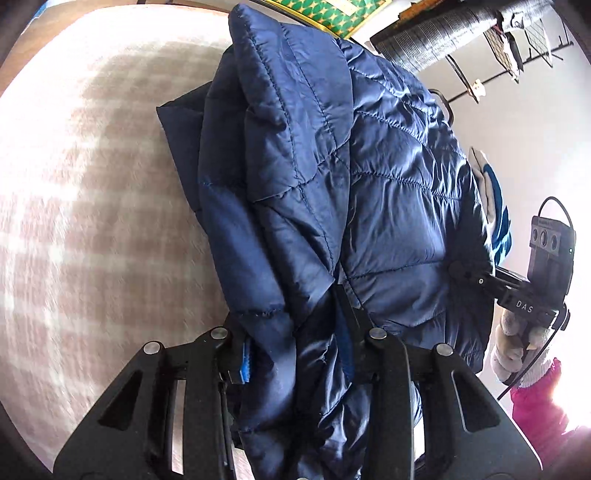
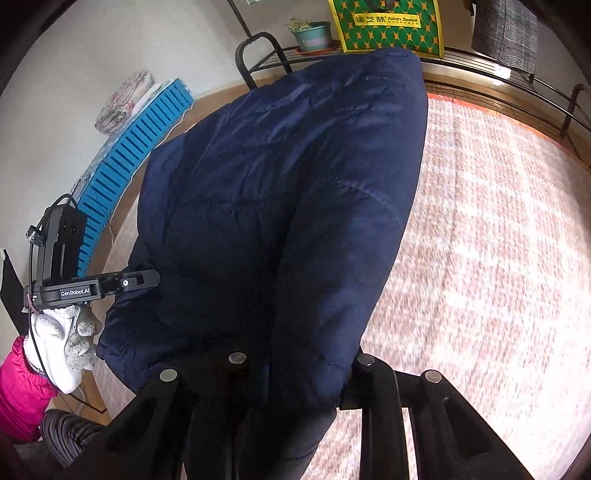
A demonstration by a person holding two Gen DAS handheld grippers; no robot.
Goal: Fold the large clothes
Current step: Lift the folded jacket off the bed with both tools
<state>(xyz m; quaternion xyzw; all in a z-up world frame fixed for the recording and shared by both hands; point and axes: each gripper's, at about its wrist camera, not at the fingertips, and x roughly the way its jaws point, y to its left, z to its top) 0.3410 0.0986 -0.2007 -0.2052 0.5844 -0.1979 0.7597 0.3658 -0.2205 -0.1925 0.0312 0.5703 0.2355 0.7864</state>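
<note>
A large navy blue quilted puffer jacket [image 1: 332,206] hangs lifted above a pink and white checked cloth surface [image 1: 92,221], held up at two places by a pair of black two-finger grippers. In the left wrist view, the left gripper [image 1: 295,354] has its jaws narrowed onto a bunched fold of the jacket's shiny padded fabric, which fills the gap between the fingers and spills over them; a small strip of bright blue lining shows just beside one finger. The same view shows the right gripper [image 1: 461,271] at the far edge of the jacket, clamped on the fabric, and carried by a hand in a white and grey knit glove [image 1: 517,343] with a bright pink sleeve [image 1: 543,410] below it. In the right wrist view, the right gripper has its jaws drawn close around a thick fold of the dark jacket, which drapes forward and covers most of the picture. The left gripper appears there at the jacket's left edge, its fingertip buried in the fabric, held by the other gloved hand [image 2: 62,339]. Behind the jacket stand a blue slatted plastic crate [image 2: 125,162], a green and yellow patterned bag [image 2: 388,26], a small green plant pot [image 2: 314,35] and a black wire rack [image 2: 498,81].
</note>
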